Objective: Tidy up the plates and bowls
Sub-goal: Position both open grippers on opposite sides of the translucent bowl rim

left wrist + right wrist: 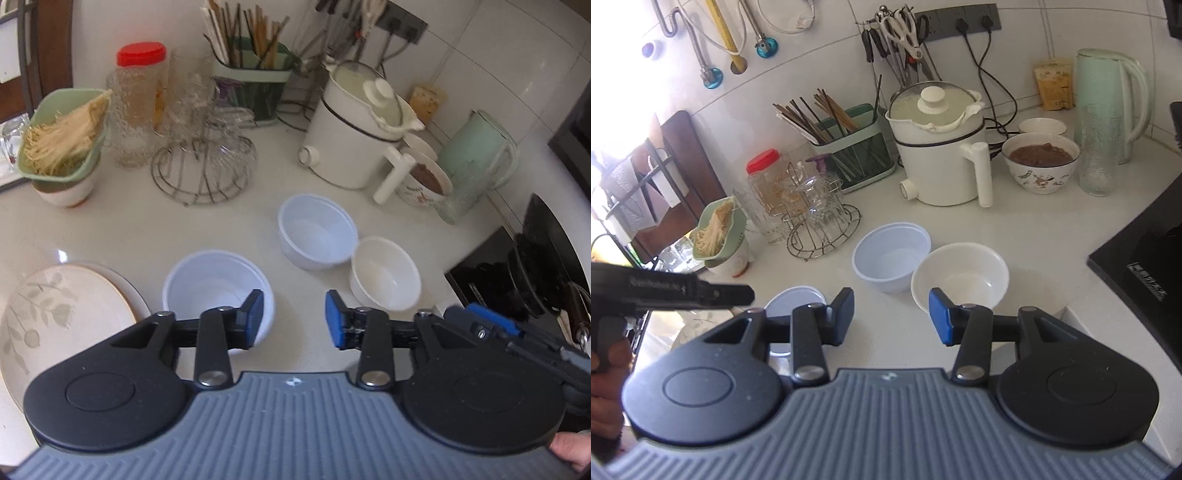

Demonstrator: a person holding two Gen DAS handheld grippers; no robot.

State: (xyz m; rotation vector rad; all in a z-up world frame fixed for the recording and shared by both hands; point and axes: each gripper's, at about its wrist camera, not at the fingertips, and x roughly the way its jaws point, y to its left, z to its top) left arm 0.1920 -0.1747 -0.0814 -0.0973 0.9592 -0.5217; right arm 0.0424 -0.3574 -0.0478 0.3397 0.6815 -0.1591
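On the white surface (147,229), going from left to right, a flowered plate (62,314) lies at about eight o'clock in the left wrist view, then a pale plastic bowl (218,280) stands just beside it, a second plastic bowl (317,232) near the middle, and a white ceramic bowl (386,278) touching it at four o'clock. The left gripper (293,319) hangs over the first bowl with its jaws apart and nothing between them; the right gripper (891,312) is likewise open and empty, near the ceramic bowl (960,277). The step seems to be the approach before the first grasp. Next, one jaw probably must go inside a bowl rim and the other outside, then close, so the bowls can be stacked.
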